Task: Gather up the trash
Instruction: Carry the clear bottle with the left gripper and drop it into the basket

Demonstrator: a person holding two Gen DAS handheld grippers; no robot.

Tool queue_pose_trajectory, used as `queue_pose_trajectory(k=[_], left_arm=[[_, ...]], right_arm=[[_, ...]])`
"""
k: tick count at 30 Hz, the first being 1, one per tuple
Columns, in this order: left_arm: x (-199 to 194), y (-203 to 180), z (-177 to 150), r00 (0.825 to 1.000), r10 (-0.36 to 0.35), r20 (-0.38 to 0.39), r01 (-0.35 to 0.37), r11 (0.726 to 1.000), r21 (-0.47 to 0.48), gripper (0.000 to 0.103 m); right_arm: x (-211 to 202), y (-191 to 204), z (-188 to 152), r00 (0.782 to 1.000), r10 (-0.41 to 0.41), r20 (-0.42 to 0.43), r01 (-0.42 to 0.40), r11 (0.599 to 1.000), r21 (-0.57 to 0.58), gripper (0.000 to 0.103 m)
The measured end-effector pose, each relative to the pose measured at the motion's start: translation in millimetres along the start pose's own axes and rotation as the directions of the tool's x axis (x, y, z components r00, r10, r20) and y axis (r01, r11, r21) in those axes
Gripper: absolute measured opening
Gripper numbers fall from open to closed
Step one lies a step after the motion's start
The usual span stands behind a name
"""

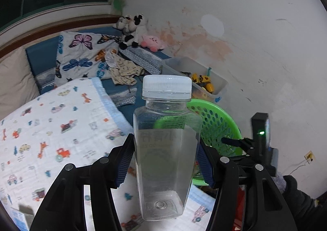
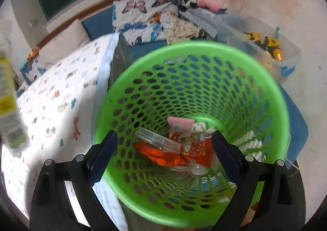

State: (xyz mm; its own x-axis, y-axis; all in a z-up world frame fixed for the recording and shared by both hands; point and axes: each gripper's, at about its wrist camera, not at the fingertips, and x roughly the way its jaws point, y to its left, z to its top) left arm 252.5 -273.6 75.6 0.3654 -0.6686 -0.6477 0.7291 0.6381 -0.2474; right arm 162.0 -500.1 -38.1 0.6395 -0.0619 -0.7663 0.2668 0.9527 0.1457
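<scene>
My left gripper (image 1: 163, 161) is shut on a clear empty plastic bottle (image 1: 166, 149) with a white cap, held upright above the bed. Behind it stands the green mesh basket (image 1: 216, 126). My right gripper (image 2: 163, 153) is open and empty, directly above the green basket (image 2: 271, 96), looking into it. The basket holds trash: a clear plastic box (image 2: 157, 141), orange and red wrappers (image 2: 196, 149), a pink packet (image 2: 179, 122). In the left wrist view the right gripper (image 1: 241, 143) shows at the right by the basket. A blurred bottle (image 2: 10, 104) shows at the left edge of the right wrist view.
A bed with a cartoon-print white blanket (image 1: 51, 128) lies left. A butterfly pillow (image 1: 81, 55), plush toys (image 1: 134, 30) and clothes (image 1: 122, 69) sit at the back. A clear bin with yellow toys (image 1: 204, 81) stands by the stained wall.
</scene>
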Motion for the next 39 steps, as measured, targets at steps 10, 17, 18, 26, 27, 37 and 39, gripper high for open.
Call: queue_pose_trajectory(k=[10,17,18,26,27,37,39], left_arm=[[56,-39,7,0.996,-0.082,-0.021,0.082,0.996,-0.018,0.056],[100,-60,4,0.994,-0.103,-0.037,0.101,0.993,-0.053,0.056],[106,-62,4,0.994,-0.105,-0.038,0.102,0.993,-0.061,0.056],[149,-73,-8,0.993,-0.086,-0.081,0.081,0.995,-0.065,0.056],[152,-73,-9,0.993,-0.082,-0.089,0.077,0.995,-0.064,0.056],[181,-73,-18,0.983,-0.050,-0.174,0.042,0.998,-0.051,0.056],[183,-72,-21,0.981,-0.050,-0.188,0.041,0.998,-0.054,0.057]], right_arm=[[-41,-25,-10,0.996,-0.042,0.083,0.041,0.999,0.011,0.092],[-48,-42,-21,0.995,-0.023,0.098,0.019,0.999,0.039,0.092],[-48,-44,-22,0.995,-0.019,0.100,0.015,0.999,0.042,0.092],[-44,-54,-29,0.995,-0.005,0.097,-0.002,0.997,0.072,0.092],[-44,-55,-31,0.995,-0.007,0.095,-0.001,0.997,0.074,0.092],[-41,-56,-34,0.996,0.001,0.093,-0.009,0.997,0.083,0.092],[-41,-55,-33,0.995,0.006,0.096,-0.014,0.997,0.080,0.092]])
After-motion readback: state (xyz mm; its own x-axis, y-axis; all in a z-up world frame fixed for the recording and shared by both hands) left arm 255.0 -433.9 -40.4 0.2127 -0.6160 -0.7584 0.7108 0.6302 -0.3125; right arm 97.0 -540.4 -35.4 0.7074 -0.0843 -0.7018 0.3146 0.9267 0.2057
